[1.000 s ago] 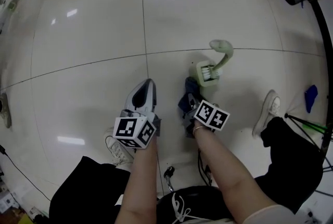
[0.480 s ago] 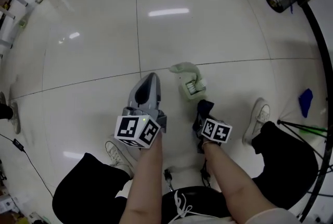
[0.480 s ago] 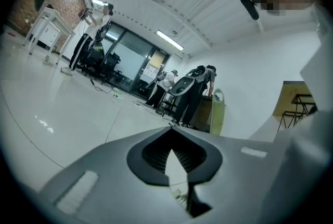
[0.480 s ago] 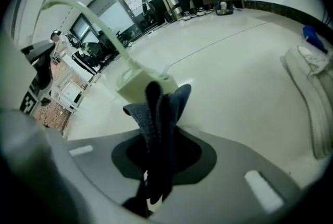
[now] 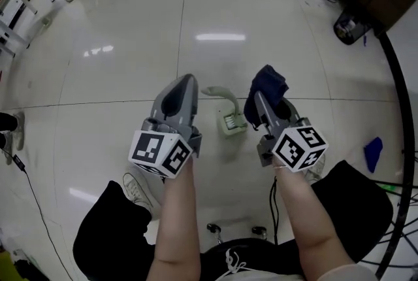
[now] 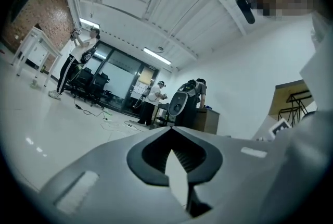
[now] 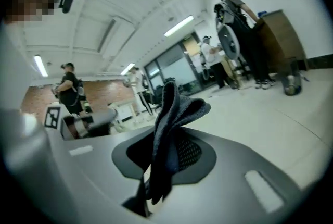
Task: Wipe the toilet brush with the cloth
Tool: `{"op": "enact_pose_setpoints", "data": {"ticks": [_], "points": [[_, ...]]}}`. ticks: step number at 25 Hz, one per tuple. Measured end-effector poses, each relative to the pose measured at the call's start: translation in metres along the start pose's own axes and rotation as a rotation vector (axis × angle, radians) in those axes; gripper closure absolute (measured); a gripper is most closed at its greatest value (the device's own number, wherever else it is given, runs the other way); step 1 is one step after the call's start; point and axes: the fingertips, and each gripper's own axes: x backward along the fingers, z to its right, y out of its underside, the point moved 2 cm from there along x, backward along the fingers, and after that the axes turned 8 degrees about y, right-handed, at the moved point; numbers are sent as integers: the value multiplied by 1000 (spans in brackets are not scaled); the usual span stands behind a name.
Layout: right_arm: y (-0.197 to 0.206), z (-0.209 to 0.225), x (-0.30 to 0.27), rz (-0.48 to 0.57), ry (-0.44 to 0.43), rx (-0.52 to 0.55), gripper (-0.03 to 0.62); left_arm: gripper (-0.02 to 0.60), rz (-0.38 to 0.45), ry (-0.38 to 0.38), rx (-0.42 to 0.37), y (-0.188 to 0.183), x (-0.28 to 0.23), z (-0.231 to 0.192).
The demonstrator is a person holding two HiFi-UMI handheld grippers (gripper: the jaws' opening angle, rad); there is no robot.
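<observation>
Two tongs: left tongs (image 5: 185, 81), right tongs (image 5: 260, 105). One cloth (image 5: 268, 83), dark blue. One toilet brush (image 5: 230, 121), pale green. One blue scrap (image 5: 373, 153) on the floor (image 5: 117, 25). One white shoe (image 5: 135, 187) in plain view. Two bare forearms (image 5: 179, 221).

1. The cloth (image 5: 266, 87) is looking dark navy, going nearly black in the folds.
2. The toilet brush (image 5: 228, 117) is coming across as pale mint green. Its bristles are looking whitish, I think, but it's pretty small from up here.
3. The left gripper (image 5: 188, 80) and right gripper (image 5: 259, 100) are both showing plain mid-grey, with charcoal insets around the jaws.
4. The marker cubes (image 5: 161, 153) are sporting black-and-white square patterns.
5. The floor (image 5: 117, 31) is gleaming glossy off-white, with thin dark grout lines crossing it.
6. The trousers (image 5: 108, 234) are showing black and the shoe (image 5: 136, 188) white.
7. A scrap (image 5: 373, 154) off to the right is popping bright blue.
</observation>
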Motion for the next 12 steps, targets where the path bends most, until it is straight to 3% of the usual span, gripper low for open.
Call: {"op": "enact_pose_setpoints", "data": {"ticks": [4, 6, 9, 12], "points": [[-57, -72, -7, 52, -303, 0, 523, 575, -80, 17, -14, 15, -7, 8], [-61, -92, -14, 31, -391, 11, 523, 575, -82, -3, -24, 20, -5, 9], [-43, -91, -34, -52, -396, 59, 523, 575, -50, -35, -29, 20, -2, 10], [-23, -71, -46, -113, -367, 30, 523, 575, -39, -49, -43, 19, -2, 11]]}}
